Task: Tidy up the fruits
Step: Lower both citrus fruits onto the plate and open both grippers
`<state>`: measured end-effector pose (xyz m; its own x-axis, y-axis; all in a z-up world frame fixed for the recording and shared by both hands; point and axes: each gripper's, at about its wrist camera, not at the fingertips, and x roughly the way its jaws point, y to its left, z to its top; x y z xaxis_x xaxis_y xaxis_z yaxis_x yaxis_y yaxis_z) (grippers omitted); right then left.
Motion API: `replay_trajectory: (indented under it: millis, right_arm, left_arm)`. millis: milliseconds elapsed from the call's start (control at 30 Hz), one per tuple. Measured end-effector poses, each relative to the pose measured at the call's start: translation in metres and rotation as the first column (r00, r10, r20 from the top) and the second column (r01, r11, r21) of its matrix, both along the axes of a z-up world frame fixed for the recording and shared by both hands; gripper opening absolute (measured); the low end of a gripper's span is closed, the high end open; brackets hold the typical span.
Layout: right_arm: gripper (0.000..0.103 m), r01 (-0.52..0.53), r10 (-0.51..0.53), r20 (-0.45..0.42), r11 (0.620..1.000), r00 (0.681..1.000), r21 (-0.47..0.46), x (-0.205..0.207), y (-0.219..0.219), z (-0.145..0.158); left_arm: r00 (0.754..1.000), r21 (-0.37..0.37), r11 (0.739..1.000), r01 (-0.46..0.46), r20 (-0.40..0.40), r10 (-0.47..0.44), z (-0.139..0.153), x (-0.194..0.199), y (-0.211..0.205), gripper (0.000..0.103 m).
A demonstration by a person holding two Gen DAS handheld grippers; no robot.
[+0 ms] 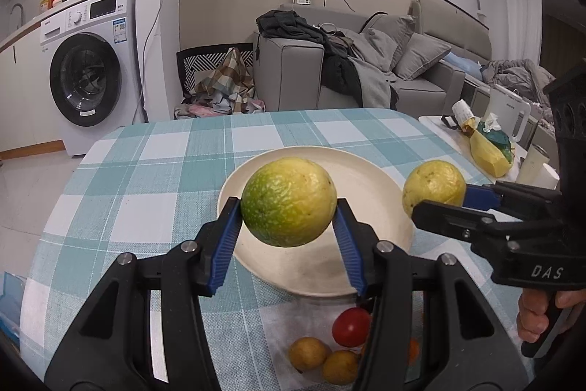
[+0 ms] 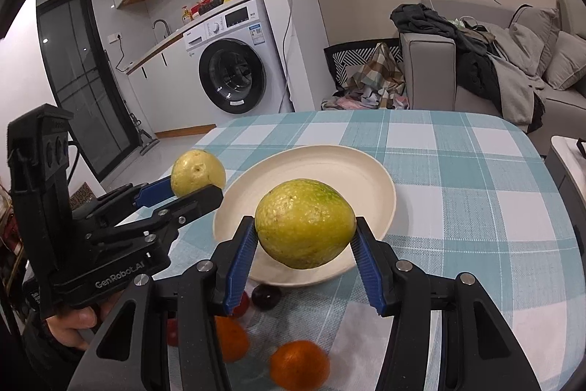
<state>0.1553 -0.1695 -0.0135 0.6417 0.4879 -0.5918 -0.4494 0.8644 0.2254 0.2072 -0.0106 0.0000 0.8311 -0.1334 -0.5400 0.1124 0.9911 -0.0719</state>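
Note:
My left gripper [image 1: 288, 207] is shut on a green-yellow round fruit [image 1: 289, 202] and holds it in the air over the near rim of a cream plate [image 1: 366, 178]. To its right, my right gripper [image 1: 439, 198] grips a paler yellow fruit [image 1: 434, 187] beside the plate's right rim. The right wrist view shows my right gripper [image 2: 304, 226] shut on its yellow-green fruit [image 2: 306, 224] above the plate [image 2: 322, 167]. There my left gripper [image 2: 196, 185] hangs left of the plate with its fruit [image 2: 197, 173]. Nothing lies in the plate.
On the checked tablecloth [image 1: 154, 178] near me lie a red tomato [image 1: 351, 327], small yellow fruits [image 1: 307, 352], oranges [image 2: 298, 363] and a dark fruit [image 2: 266, 295]. A side table to the right carries a yellow bag [image 1: 487, 149] and a white kettle [image 1: 509, 112].

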Motion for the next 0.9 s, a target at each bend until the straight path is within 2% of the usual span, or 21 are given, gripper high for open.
replay_trajectory:
  millis: [433, 900]
  right_arm:
    - [0.054, 0.002, -0.007, -0.073, 0.998, 0.997, -0.071, 0.018, 0.012, -0.029]
    - [0.054, -0.026, 0.011, -0.107, 0.989, 0.994, -0.144, 0.030, 0.027, -0.035]
  left_arm:
    - [0.999, -0.031, 0.999, -0.010, -0.045, 0.008, -0.017, 0.007, 0.011, 0.048]
    - [0.997, 0.008, 1.000, 0.004, -0.075, -0.003, -0.027, 0.010, 0.002, 0.048]
